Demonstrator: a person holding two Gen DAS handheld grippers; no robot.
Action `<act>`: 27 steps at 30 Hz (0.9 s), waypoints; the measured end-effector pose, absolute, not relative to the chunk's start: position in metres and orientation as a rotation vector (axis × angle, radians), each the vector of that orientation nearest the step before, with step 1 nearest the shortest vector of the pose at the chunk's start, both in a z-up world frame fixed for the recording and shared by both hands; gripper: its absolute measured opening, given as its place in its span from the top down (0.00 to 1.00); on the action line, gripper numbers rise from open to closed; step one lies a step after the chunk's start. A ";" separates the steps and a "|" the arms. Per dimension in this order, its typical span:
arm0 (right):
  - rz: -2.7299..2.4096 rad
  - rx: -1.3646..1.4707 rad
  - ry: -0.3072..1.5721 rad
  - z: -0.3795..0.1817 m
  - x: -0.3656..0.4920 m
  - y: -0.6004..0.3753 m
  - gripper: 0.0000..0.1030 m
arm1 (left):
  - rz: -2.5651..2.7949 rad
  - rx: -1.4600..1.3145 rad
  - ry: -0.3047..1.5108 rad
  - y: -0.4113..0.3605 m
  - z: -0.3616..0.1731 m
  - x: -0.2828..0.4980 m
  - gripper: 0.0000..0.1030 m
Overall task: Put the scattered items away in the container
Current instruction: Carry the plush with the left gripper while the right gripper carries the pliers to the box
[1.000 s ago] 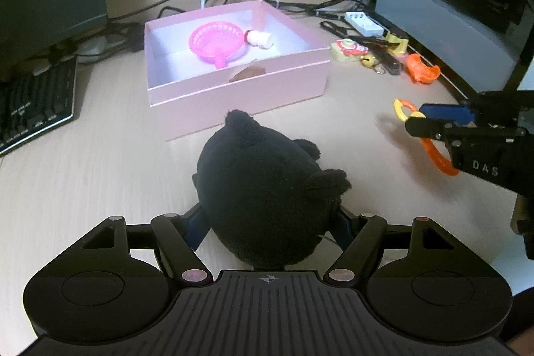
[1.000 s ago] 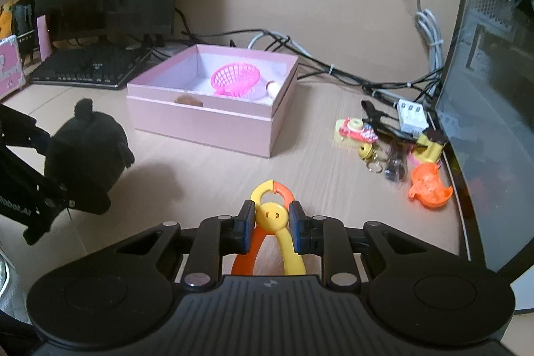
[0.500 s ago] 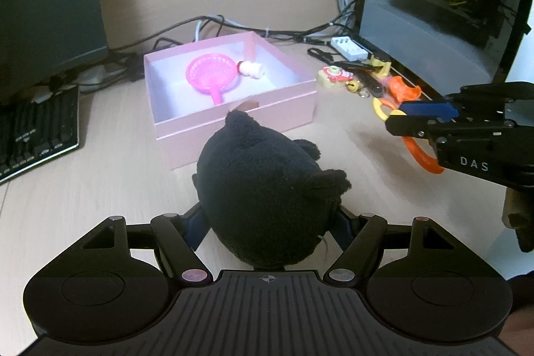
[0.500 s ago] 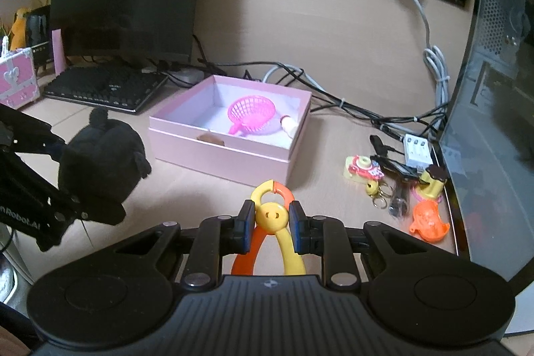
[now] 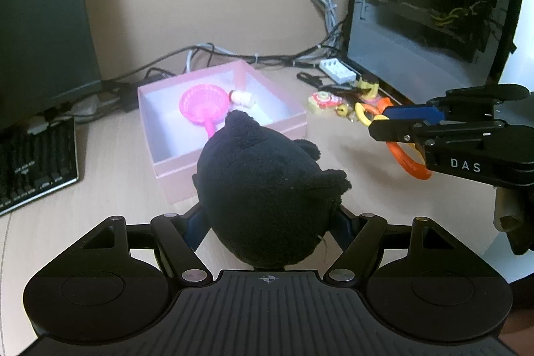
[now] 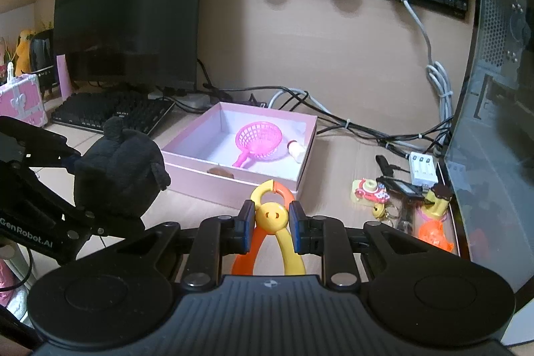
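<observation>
**A:** What have you got, and where's the danger?

**B:** My left tongs (image 5: 267,219) are clenched on the black plush toy (image 5: 267,196), and my right tongs (image 6: 269,222) are clamped on the pivot of the orange and yellow toy scissors (image 6: 271,216). Both loads are off the desk (image 5: 100,175), on the near side of the pink box (image 6: 247,182). Inside the box I can see a pink strainer (image 6: 258,139), a small white bottle (image 6: 296,150) and a brown thing I can't identify.

**A:** So 2 drops into 1 box.

**B:** That's my worry. The 2 tongs sit close together, so if I bring both over the box at once they could knock each other and shake a grip loose. I'd judge 1 at a time is safer.

**A:** Which grip do you trust less?

**B:** The scissors. I'm pinching only a smooth round hub, and the handles hang free below. They could swivel or slip out and land on the desk short of the box. The plush is soft and bulky; it may squeeze out sideways, or catch the near wall if I carry it too low and push the light box away.

**A:** Anything else?

**B:** The small trinkets (image 6: 370,189) still lie at the right by the computer case (image 6: 494,109); a wide swing with the right tongs could scatter them.
</observation>
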State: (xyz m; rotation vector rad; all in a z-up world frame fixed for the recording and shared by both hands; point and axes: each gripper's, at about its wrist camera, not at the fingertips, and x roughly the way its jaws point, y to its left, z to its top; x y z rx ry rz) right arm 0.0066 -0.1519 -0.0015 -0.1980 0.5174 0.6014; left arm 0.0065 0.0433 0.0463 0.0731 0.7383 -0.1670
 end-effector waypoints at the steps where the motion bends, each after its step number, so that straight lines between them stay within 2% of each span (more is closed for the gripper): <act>1: 0.601 -0.201 0.510 0.001 0.007 -0.151 0.79 | -0.166 0.072 0.730 0.044 0.049 0.008 0.24; 16: 0.619 -0.051 0.374 0.053 0.058 -0.135 0.79 | -0.153 0.046 0.580 0.073 0.107 0.077 0.24; 27: 0.698 0.085 0.421 0.049 0.155 -0.096 0.79 | -0.180 -0.026 0.603 0.110 0.103 0.170 0.24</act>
